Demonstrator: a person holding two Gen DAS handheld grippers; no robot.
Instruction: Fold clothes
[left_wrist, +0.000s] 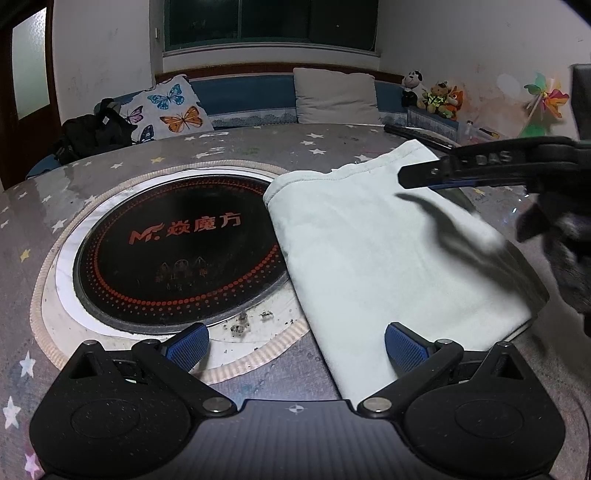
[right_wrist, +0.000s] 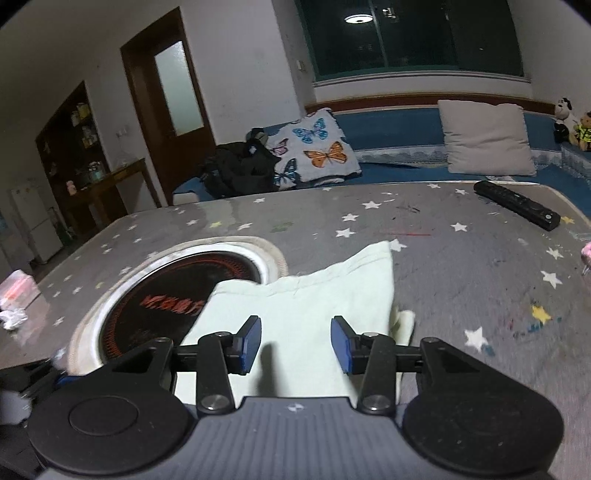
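The star-printed table (right_wrist: 461, 280) bears one pale garment (left_wrist: 369, 258), lying flat in a folded-looking rectangle, partly over the one round cooktop (left_wrist: 177, 251) set into it. The cloth looks light, soft and limp, likely to sag and slide on the slick cover; a hemmed edge or corner seems the surest hold. Two grippers hover above it: the left gripper (left_wrist: 295, 341) and the right gripper (right_wrist: 295, 343), both spread apart, holding nothing. One remote (right_wrist: 517, 210) lies far off.

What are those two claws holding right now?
Nothing. The left gripper and right gripper are both open above the folded white garment.
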